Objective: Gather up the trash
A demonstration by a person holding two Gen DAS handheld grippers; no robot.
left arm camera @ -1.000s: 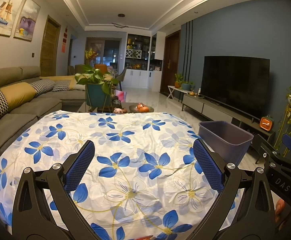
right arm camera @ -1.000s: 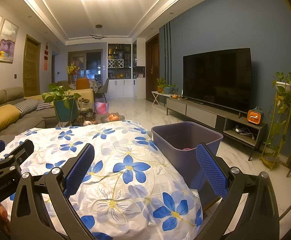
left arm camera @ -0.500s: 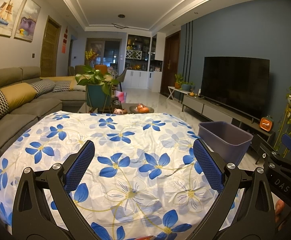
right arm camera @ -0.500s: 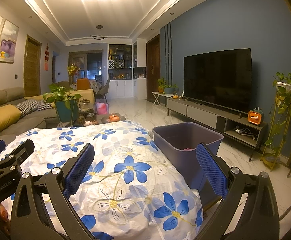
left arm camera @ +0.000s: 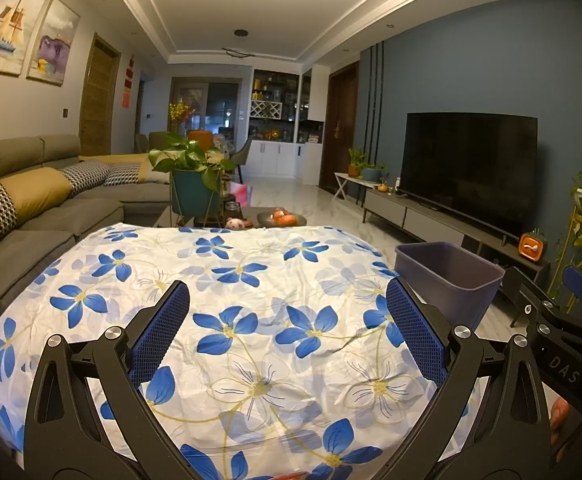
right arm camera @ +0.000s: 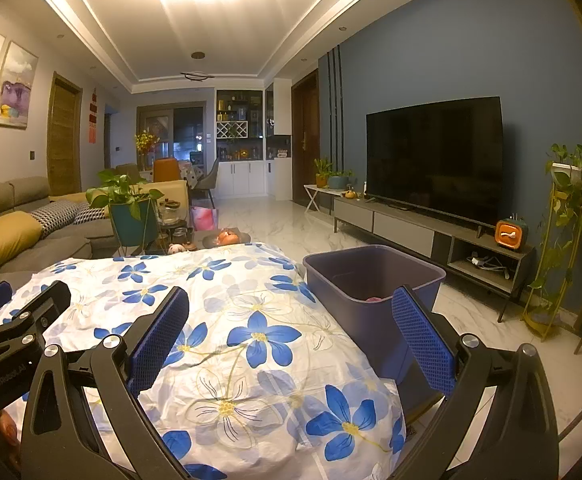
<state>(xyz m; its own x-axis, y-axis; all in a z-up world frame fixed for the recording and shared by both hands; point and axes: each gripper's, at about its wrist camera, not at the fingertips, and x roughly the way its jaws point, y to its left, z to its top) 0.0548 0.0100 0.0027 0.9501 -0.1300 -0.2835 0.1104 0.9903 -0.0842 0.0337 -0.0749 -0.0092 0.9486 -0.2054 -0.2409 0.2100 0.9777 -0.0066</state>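
Bench under a blue-flowered white cloth fills the near ground in both views; we see no loose trash on it anywhere, only wrinkles and printed flowers. To the right of the bench, on the marble floor, stands the purple bin, open-topped, rigid plastic by the look, its near rim just beside the cloth's hanging edge. Inside, low against the near wall, a small pink scrap shows in the right wrist view; too little of it is visible to say what it is, and the left wrist view does not see into the bin. We judge the collecting largely done, or the remaining trash out of frame. Should more turn up, we expect wrappers or paper: light, soft, crushable, best pinched at a raised fold or free edge so the pads do not drag the cloth, which is loose and would bunch. The bin itself looks light and stiff; its rim would be the place to take hold. Left gripper hovers over the middle of the bench, jaws wide, nothing between them. Right gripper hangs over the bench's right edge facing the bin, jaws likewise wide and empty. At the very near edge in the left wrist view, a sliver of something orange-red peeks out; we cannot tell what it is.
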